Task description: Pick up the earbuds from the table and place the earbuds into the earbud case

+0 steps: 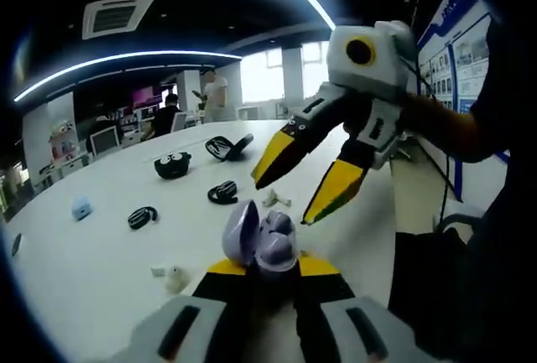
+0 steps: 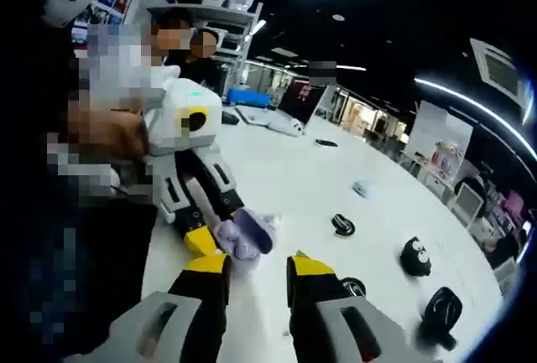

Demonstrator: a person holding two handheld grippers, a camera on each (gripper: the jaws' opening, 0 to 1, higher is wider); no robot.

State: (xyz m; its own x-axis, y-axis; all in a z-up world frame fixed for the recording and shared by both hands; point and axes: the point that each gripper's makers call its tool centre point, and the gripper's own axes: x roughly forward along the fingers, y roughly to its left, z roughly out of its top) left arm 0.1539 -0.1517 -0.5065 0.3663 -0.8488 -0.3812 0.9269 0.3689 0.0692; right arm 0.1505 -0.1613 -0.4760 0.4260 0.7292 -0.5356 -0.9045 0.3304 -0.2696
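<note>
Curved ceiling light strip (image 1: 109,63) (lit) above white table (image 1: 92,254)

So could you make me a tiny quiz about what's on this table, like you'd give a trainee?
1. True or false: the left gripper holds the open purple earbud case.
2. Is the right gripper, seen in the left gripper view, open or shut?
3. What lies on the white table just beyond the case: A) white earbuds, B) a spoon, C) a red cup?

Key: 1 true; 2 open, with nothing between its yellow tips; 3 A.
</note>
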